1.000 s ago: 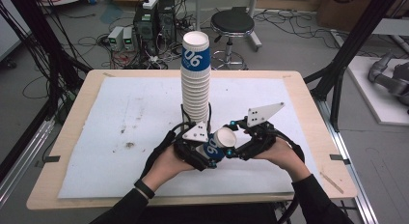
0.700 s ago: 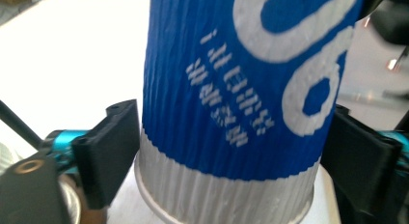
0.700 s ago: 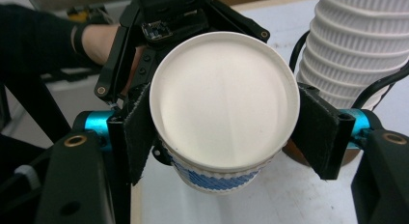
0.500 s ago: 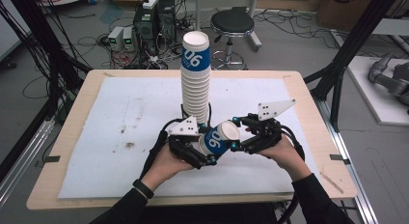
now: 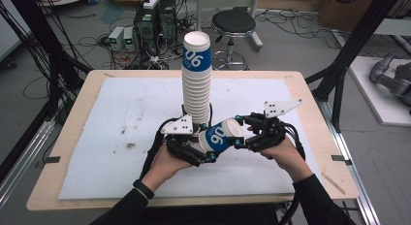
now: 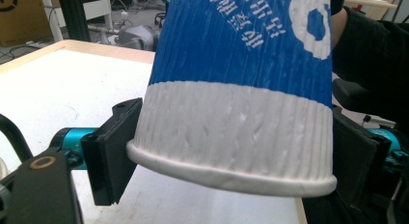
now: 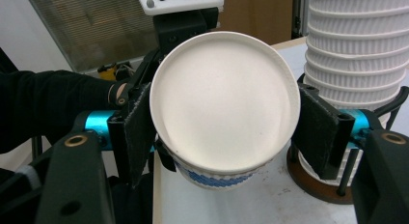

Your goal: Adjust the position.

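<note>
My right gripper jaws clamped on cup rim; left gripper jaws just closing, pressing cup base. Cup stack upright on bench.

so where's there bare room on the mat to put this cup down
Free: the wide left half of the white mat, from the cup stack to the table's left edge, and the far right strip behind the right gripper. Crowded: the near middle, where both grippers meet on the cup beside the stack.
</note>
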`<state>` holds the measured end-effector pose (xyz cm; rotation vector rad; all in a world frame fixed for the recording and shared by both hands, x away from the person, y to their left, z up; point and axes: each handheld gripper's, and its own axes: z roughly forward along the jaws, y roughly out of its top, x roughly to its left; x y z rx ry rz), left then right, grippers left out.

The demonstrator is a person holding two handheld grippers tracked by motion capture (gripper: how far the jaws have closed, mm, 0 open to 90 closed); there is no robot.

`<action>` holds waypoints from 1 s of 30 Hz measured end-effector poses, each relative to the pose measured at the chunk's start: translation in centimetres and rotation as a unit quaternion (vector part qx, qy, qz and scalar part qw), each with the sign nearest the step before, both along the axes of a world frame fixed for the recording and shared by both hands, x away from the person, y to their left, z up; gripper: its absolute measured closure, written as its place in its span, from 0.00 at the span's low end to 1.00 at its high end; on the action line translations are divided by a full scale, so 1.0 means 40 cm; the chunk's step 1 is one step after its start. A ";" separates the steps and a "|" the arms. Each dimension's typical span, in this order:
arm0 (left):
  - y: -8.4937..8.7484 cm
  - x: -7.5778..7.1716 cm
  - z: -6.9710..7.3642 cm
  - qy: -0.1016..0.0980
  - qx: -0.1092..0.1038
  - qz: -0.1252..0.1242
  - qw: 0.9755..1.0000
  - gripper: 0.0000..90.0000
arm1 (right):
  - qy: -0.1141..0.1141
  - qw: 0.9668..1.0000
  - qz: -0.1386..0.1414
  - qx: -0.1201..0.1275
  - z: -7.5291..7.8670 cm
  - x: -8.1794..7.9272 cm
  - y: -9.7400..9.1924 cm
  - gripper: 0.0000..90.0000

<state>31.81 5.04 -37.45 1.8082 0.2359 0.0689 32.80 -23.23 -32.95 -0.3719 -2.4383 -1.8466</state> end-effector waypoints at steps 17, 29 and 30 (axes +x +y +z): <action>0.012 0.003 0.030 -0.020 0.077 0.007 0.997 0.22 | -0.034 0.998 -0.018 -0.053 0.025 -0.012 -0.014 0.23; -0.012 -0.007 0.033 -0.045 0.158 0.002 0.986 0.22 | -0.068 0.987 -0.014 -0.147 0.005 -0.022 0.032 0.29; -0.012 -0.007 0.032 -0.045 0.159 0.002 0.986 0.22 | -0.064 0.987 -0.007 -0.148 0.001 -0.021 0.034 0.30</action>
